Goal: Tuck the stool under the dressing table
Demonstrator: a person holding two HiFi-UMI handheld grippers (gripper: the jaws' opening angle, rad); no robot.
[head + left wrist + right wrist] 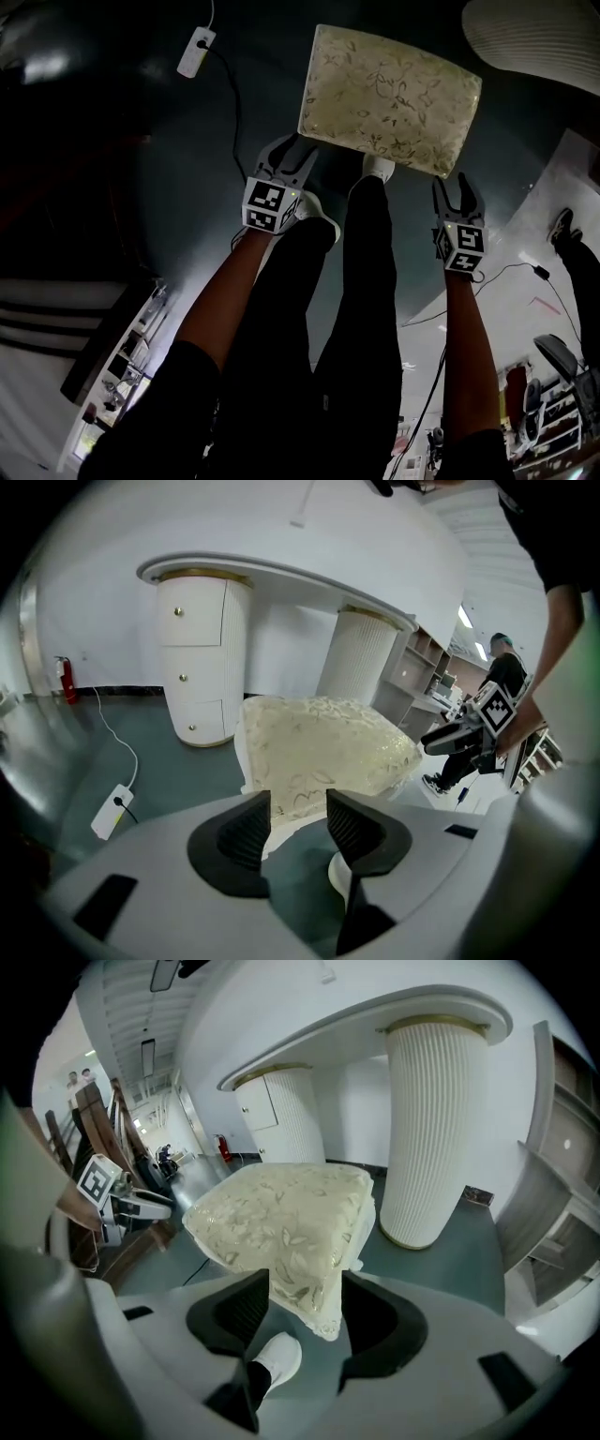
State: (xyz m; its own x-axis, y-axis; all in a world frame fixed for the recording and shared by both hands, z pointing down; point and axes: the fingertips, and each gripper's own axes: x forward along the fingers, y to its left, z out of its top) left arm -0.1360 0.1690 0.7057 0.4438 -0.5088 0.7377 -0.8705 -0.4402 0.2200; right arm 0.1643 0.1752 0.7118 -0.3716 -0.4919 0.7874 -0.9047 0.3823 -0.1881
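The stool (389, 98) has a cream cushion with a gold leaf pattern and stands on the dark floor in front of me. The white dressing table (539, 37) lies beyond it at the upper right; its fluted pedestals (356, 653) and rounded top (375, 1021) show in both gripper views. My left gripper (298, 147) is open at the stool's near left corner, and that corner (323, 747) shows between its jaws. My right gripper (453, 187) is open just short of the near right corner, which hangs between its jaws (286, 1222). Neither pair of pads presses on the cushion.
A white power strip (196, 52) with a black cable lies on the floor left of the stool. My legs and white shoes (380, 167) stand between the grippers, close to the stool. A cable (487, 281) runs over the floor at right. Shelving stands along the right side (422, 663).
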